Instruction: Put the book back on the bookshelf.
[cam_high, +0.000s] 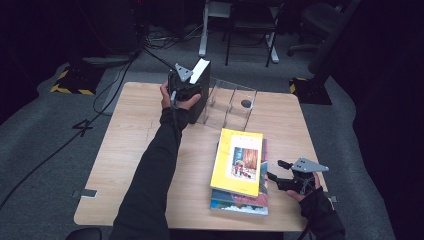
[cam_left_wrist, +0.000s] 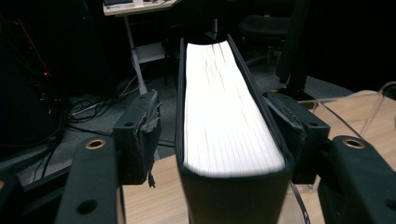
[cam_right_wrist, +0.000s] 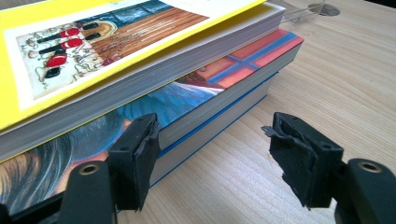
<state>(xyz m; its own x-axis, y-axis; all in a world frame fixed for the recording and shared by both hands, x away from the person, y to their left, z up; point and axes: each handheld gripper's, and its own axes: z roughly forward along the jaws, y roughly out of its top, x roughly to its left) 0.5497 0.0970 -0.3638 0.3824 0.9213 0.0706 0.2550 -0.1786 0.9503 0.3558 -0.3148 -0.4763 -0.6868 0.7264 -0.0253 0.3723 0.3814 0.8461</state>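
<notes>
Atop stack (cam_high: 239, 192) — yellow book (cam_high: 238, 161), wordless.

Black sleeves (cam_high: 150, 170), blk grippers w/ brass screws.

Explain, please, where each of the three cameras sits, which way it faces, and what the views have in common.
High view: above the person's side, facing forward and down on the table; both forearms, left gripper, right gripper.
Left gripper view: on that gripper, along its jaws, black book upright between them, a gap at one pad.
Right gripper view: low beside the book stack, open jaws, yellow book.
Shared: the black book, yellow book and clear rack also appear from above.
</notes>
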